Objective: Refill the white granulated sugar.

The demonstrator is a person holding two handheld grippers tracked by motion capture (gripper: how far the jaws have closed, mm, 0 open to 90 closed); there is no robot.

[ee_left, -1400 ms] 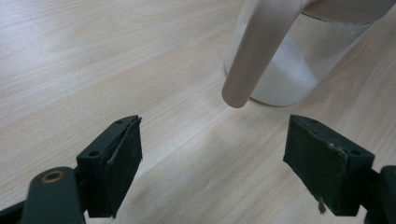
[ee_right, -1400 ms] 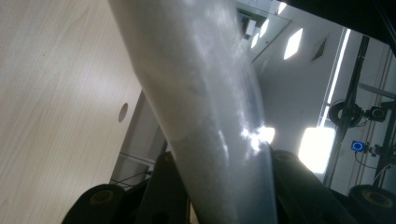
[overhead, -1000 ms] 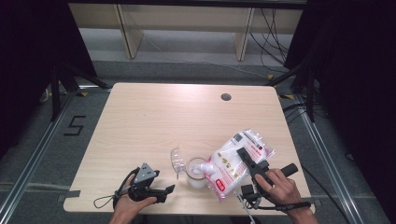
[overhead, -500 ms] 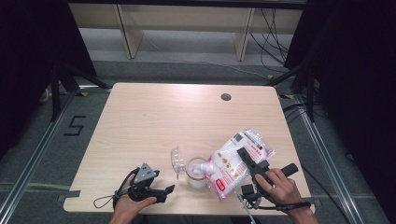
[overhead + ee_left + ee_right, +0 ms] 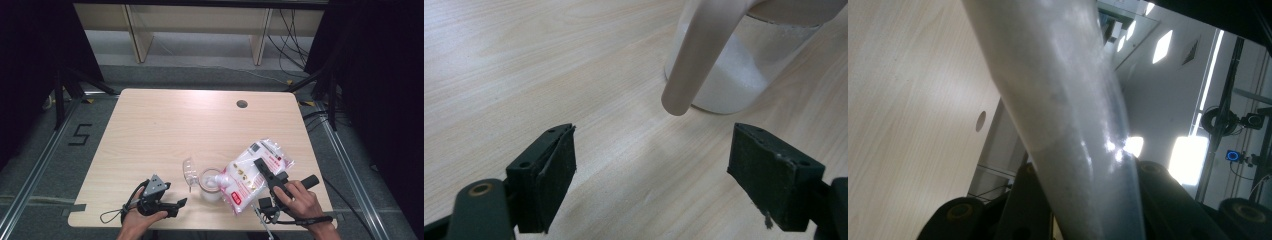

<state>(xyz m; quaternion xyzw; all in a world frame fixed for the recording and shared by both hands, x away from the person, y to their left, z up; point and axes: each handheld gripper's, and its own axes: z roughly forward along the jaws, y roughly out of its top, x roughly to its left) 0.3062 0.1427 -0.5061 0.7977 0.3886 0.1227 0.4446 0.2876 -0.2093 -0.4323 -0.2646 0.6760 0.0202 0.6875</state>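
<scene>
A: On the left, the left gripper [image 5: 172, 206] rests on the table [image 5: 150, 130], jaws wide apart and holding nothing, aimed at the scoop [image 5: 190, 171].

B: Then the cup [image 5: 210, 184], already part filled with white grains.

A: The right gripper [image 5: 267, 172] is clamped on the tilted bag [image 5: 250, 175], its mouth touching the cup's rim. A slow, steady tilt should avoid spills.

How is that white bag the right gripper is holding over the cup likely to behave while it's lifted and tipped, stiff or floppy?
Probably floppy: the bag sags and bulges around the right gripper clamped on it. It looks full of white grains, so likely heavy for its size, with contents that shift when tilted. Its glossy film may be slippery, and it leans over the cup, which could tip if pressed.
</scene>
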